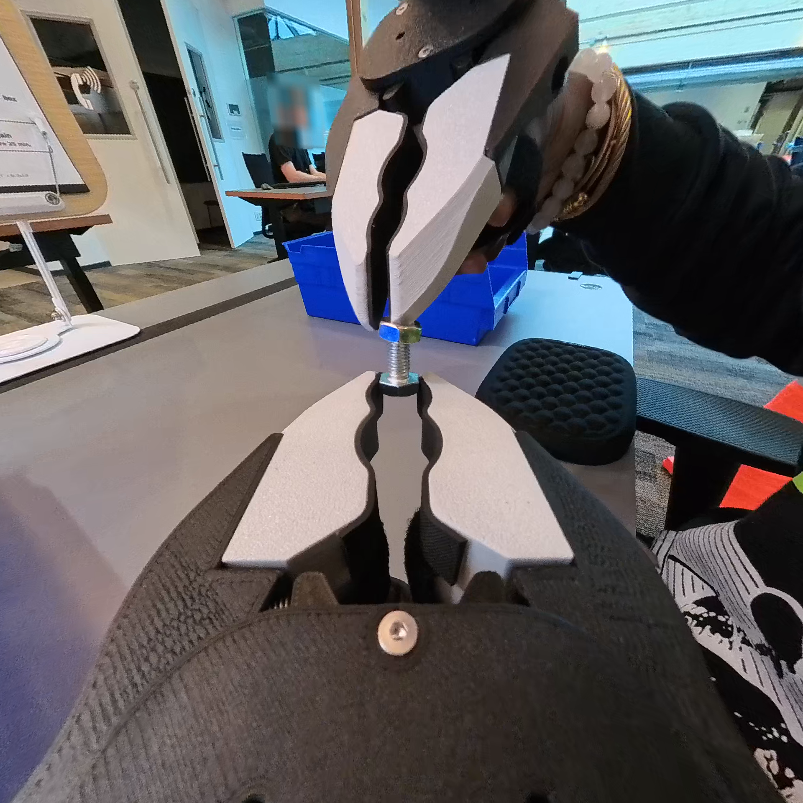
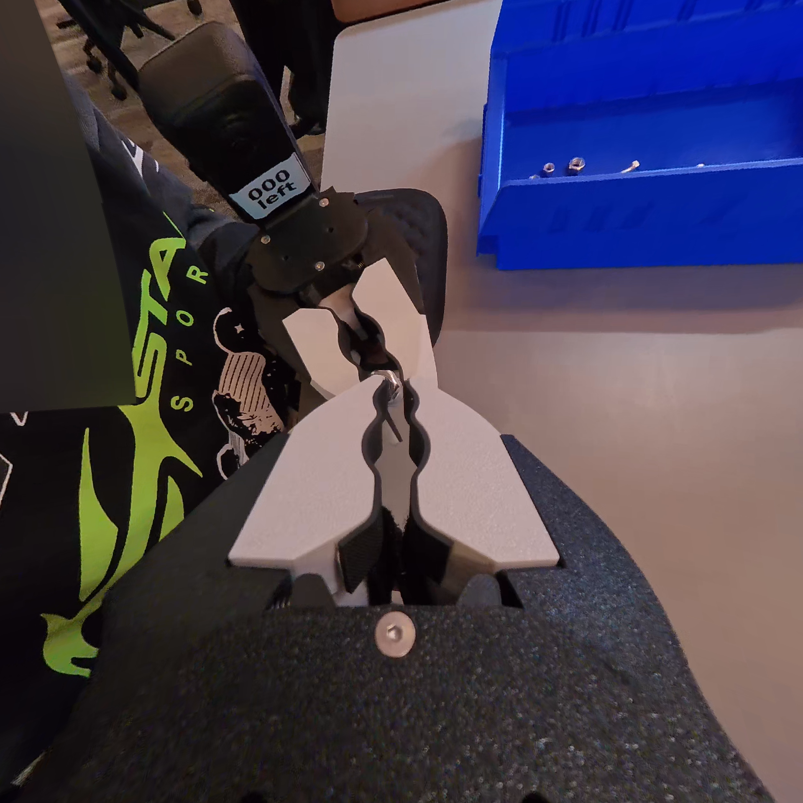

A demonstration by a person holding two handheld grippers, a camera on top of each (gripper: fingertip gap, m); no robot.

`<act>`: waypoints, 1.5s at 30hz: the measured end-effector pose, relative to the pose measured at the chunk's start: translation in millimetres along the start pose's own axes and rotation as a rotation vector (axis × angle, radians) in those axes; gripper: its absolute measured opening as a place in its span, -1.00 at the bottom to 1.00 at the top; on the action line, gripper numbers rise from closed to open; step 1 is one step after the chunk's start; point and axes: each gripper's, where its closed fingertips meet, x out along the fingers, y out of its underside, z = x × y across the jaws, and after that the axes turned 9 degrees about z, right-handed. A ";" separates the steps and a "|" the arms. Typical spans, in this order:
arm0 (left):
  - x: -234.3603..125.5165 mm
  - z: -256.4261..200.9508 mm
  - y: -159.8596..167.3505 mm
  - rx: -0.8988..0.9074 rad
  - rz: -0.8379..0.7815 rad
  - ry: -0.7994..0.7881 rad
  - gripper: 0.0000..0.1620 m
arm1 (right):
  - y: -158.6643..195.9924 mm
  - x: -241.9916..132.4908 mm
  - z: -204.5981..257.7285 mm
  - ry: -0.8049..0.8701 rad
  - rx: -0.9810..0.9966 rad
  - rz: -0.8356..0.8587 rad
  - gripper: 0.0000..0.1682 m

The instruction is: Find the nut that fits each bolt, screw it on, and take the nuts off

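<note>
A silver bolt (image 1: 397, 360) stands upright above the grey table (image 1: 174, 413). My left gripper (image 1: 399, 386) is shut on its lower hex end. My right gripper (image 1: 386, 323) comes down from above and is shut on the hex nut (image 1: 399, 333) at the top of the thread. A stretch of bare thread shows between the two hex parts. In the right wrist view my right gripper (image 2: 391, 389) meets the left gripper (image 2: 380, 369) tip to tip. Only a glint of the silver bolt (image 2: 391, 384) shows between them.
A blue bin (image 2: 652, 208) with several loose nuts and bolts (image 2: 575, 164) sits on the table beyond the grippers. A black padded chair armrest (image 1: 560, 399) lies at the table's right edge. A white sign stand (image 1: 52, 330) stands at the left. A person sits at a far desk. Left and right tips are no more than a few centimetres apart.
</note>
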 end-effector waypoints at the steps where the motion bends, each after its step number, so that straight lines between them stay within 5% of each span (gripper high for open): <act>1: 0.1 -0.2 0.0 0.000 0.000 0.002 -0.81 | 0.2 -0.2 0.2 -0.003 0.001 0.009 -0.92; 27: -1.4 1.5 -0.9 -0.023 -0.011 0.010 -0.81 | 6.8 2.3 2.6 -0.065 -0.047 -0.039 -0.79; 31: -3.6 5.6 -2.8 -0.045 -0.031 -0.004 -0.81 | 15.4 -7.6 -10.9 -0.032 -0.035 -0.234 -0.82; 37: -7.5 13.4 -6.8 -0.092 -0.071 -0.024 -0.81 | 53.2 -28.0 -44.9 0.260 0.100 -0.588 -0.83; 45: -9.4 14.5 -8.3 -0.097 -0.086 -0.027 -0.81 | 118.2 16.5 1.4 0.192 0.055 -0.117 -0.60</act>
